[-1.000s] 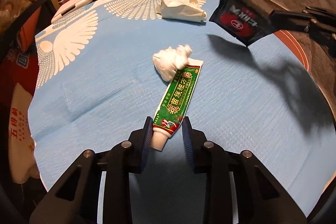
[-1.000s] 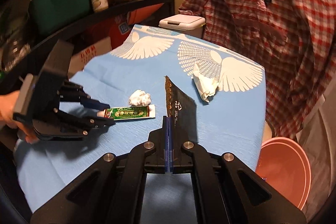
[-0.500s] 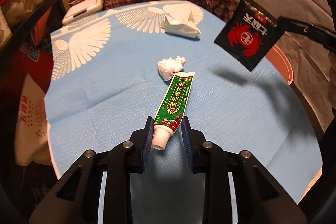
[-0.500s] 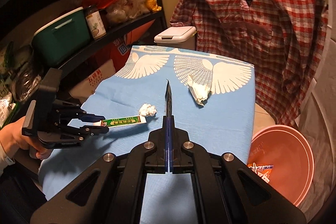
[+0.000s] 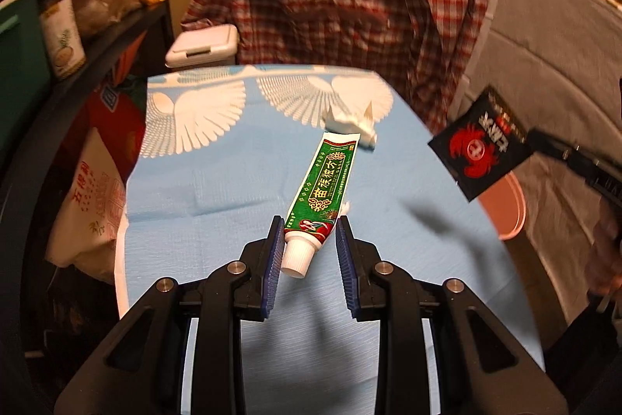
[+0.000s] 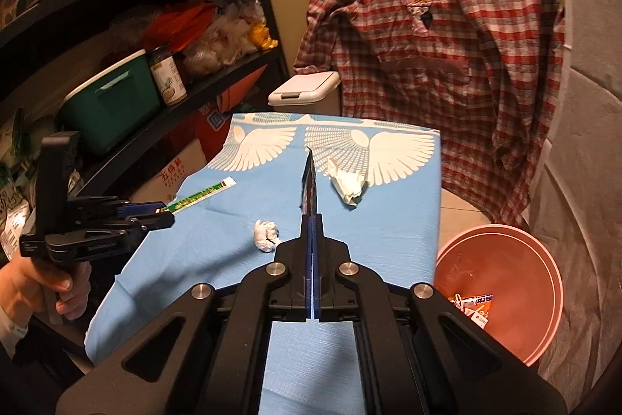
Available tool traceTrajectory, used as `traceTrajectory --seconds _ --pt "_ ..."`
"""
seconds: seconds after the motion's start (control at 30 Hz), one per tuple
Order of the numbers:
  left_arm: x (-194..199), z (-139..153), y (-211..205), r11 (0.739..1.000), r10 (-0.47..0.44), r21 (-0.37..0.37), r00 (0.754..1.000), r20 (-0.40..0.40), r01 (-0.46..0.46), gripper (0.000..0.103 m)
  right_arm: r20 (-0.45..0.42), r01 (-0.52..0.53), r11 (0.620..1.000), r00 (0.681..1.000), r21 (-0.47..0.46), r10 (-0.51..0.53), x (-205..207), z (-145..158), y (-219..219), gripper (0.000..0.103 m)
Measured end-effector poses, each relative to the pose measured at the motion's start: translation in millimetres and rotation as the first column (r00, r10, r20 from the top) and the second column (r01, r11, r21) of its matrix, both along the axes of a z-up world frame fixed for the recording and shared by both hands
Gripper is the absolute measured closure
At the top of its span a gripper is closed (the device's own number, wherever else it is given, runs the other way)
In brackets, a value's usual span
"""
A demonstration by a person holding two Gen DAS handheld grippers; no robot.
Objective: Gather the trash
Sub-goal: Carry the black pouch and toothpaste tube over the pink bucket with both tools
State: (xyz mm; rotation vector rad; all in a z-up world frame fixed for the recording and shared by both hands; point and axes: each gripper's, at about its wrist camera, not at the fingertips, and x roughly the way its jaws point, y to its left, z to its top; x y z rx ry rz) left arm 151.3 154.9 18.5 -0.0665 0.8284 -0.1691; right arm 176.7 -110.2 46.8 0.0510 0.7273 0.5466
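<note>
Left wrist view: left gripper clamps the cap end of a green tube, held above the blue table. Right wrist view: right gripper is closed tight on a black packet, edge-on above the table, beside the pink bin on the floor.

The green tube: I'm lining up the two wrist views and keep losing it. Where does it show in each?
Left wrist view: the green tube runs up the centre from between the left gripper fingers, cap end nearest the camera.
Right wrist view: the same tube sits at left of centre, sticking out of that gripper, seen from the side.
Shared landmark: the folded white tissue near the cloth's white wing print.
</note>
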Motion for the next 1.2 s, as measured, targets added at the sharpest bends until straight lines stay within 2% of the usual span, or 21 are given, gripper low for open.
traceTrajectory --seconds 0.57,1.2 --pt "-0.8 19.2 -23.0 0.991 0.133 -0.036 0.988 0.073 -0.13 0.076 0.063 0.14 0.99 0.988 -0.01 -0.139 1.2 10.9 -33.5 0.103" --pt "15.6 25.6 -57.6 0.99 0.137 -0.033 0.985 0.107 -0.134 0.076 0.086 0.239 0.971 0.967 0.006 -0.238 14.4 6.7 -74.9 0.103"
